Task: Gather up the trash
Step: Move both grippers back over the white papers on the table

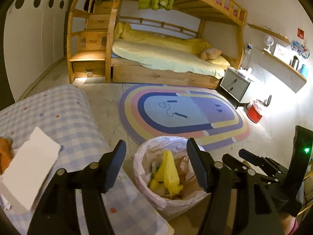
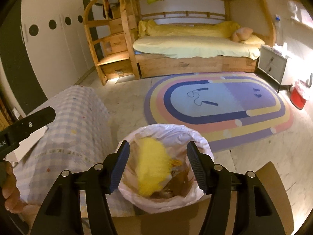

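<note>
A waste bin lined with a pale pink bag (image 1: 144,192) stands on the floor beside the table, holding brown paper and a yellow mesh wrapper (image 1: 170,174). My left gripper (image 1: 156,143) hovers over it, open, with nothing between its pads. In the right wrist view the same bin (image 2: 176,129) sits below my right gripper (image 2: 158,145), also open. The yellow wrapper (image 2: 152,164) looks blurred there, lying in the bag clear of both pads. The right gripper (image 1: 254,156) shows at the right of the left wrist view. The left gripper (image 2: 39,115) shows at the left edge of the right wrist view.
A table with a blue checked cloth (image 1: 64,113) carries a white card (image 1: 29,168), an orange item (image 1: 4,152) and a crumpled scrap (image 1: 5,203). Brown cardboard (image 2: 270,186) lies beside the bin. Beyond are a rainbow rug (image 1: 182,109), a red bin (image 1: 254,113), a nightstand (image 1: 234,84) and a bunk bed (image 1: 166,58).
</note>
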`<move>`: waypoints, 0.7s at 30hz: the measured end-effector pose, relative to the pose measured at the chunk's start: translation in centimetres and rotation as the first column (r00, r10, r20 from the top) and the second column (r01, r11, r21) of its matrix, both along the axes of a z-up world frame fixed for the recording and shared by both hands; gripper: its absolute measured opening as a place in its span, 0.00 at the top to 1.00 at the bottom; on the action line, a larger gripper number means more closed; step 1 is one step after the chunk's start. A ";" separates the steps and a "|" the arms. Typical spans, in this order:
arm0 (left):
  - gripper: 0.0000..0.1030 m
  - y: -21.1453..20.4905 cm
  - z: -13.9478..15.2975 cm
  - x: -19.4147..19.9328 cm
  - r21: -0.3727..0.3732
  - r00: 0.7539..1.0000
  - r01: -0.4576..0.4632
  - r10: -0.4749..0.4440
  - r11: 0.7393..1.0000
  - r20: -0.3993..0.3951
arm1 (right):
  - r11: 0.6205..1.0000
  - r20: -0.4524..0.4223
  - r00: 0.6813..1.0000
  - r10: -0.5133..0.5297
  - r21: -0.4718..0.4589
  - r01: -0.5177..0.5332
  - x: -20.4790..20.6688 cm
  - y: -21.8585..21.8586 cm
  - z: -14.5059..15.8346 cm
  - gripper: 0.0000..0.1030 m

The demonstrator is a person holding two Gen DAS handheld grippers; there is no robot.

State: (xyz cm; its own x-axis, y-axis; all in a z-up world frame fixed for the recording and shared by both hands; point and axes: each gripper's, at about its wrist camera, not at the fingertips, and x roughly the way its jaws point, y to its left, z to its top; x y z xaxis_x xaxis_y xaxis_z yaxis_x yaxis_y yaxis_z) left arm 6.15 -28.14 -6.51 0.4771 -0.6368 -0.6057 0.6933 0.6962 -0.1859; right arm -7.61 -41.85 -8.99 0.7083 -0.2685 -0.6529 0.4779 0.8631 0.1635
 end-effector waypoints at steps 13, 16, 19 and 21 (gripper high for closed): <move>0.39 8.7 3.5 -3.1 0.007 0.989 -0.108 0.107 0.994 0.103 | 0.985 0.070 0.983 0.171 -0.037 -0.169 -0.2 7.1 4.7 0.40; 0.39 11.7 4.0 -3.0 0.005 0.980 -0.159 0.157 0.987 0.118 | 0.973 0.069 0.971 0.230 -0.050 -0.227 0.9 9.7 5.2 0.40; 0.39 15.0 4.3 -2.9 0.007 0.967 -0.216 0.213 0.976 0.139 | 0.956 0.065 0.954 0.292 -0.062 -0.288 2.3 12.3 5.5 0.40; 0.38 17.3 4.3 -2.6 0.010 0.955 -0.257 0.252 0.966 0.154 | 0.944 0.062 0.943 0.327 -0.068 -0.323 3.2 14.0 5.6 0.40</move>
State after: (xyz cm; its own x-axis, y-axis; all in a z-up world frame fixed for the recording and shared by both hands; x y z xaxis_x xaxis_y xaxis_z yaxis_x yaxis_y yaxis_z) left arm 3.50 -10.85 -2.25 0.7078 -0.4652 -0.5316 0.5108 0.8569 -0.0699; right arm -4.45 -27.81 -3.34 0.8075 -0.0511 -0.5876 0.1590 0.9782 0.1335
